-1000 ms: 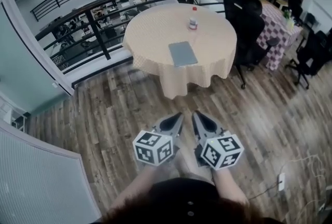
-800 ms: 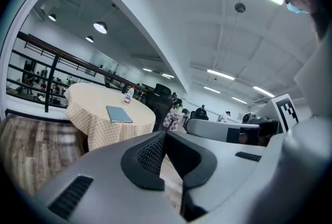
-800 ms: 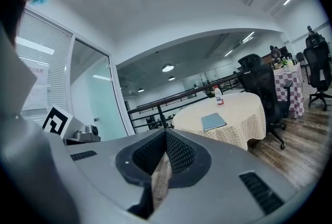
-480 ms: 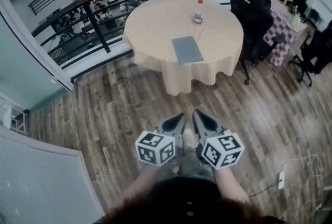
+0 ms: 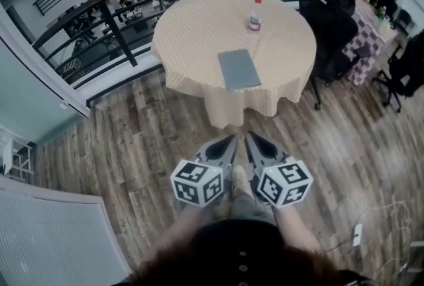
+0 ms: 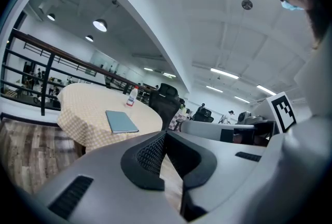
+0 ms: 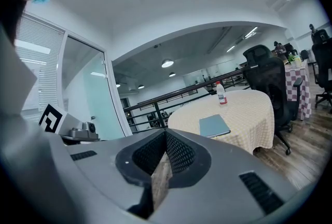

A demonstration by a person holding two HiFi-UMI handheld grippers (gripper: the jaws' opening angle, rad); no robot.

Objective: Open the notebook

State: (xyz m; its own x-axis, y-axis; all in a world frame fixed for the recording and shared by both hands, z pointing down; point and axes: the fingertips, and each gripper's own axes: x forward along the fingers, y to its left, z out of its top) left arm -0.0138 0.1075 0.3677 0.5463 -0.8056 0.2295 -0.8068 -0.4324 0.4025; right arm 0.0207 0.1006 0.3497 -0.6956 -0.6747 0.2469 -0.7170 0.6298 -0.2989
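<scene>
— Where is the notebook (image 5: 239, 69) lying?
— Closed, on the round table (image 5: 192, 33), at roughly six o'clock from the bottle (image 5: 254, 15).
— The grippers?
— The left gripper (image 5: 230, 140) and right gripper (image 5: 250, 138) are both keeping their jaws together, seemingly empty, well apart from it.

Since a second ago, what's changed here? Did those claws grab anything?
The person has stepped toward the table, carrying both grippers nearer. Nothing gripped or released: left gripper and right gripper stay shut and empty, side by side. The notebook stays closed, the bottle upright beyond it.
</scene>
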